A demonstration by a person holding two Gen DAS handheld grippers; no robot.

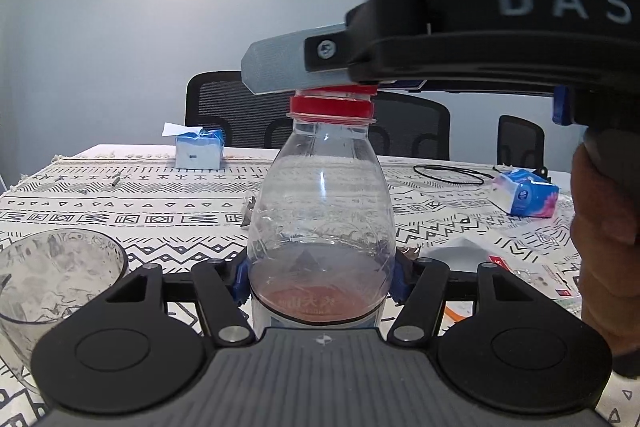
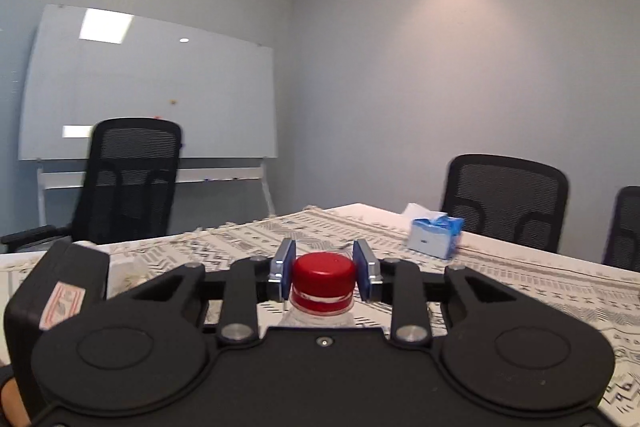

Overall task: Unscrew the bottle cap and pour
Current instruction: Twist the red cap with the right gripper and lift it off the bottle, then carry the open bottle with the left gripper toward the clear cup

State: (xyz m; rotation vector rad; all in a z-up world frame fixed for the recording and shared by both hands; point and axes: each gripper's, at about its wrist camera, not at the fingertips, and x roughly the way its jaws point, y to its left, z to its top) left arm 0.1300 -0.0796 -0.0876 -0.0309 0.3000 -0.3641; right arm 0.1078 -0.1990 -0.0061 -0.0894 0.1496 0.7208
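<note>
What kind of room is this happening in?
Probably an office meeting room: a large white whiteboard on a stand, black mesh office chairs around a long table with a black-and-white patterned cloth, and plain grey walls.

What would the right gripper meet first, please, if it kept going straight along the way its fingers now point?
The red cap sits between its fingers, so the right gripper would meet that first. Beyond it lies only patterned tablecloth; the blue tissue box sits off right.
</note>
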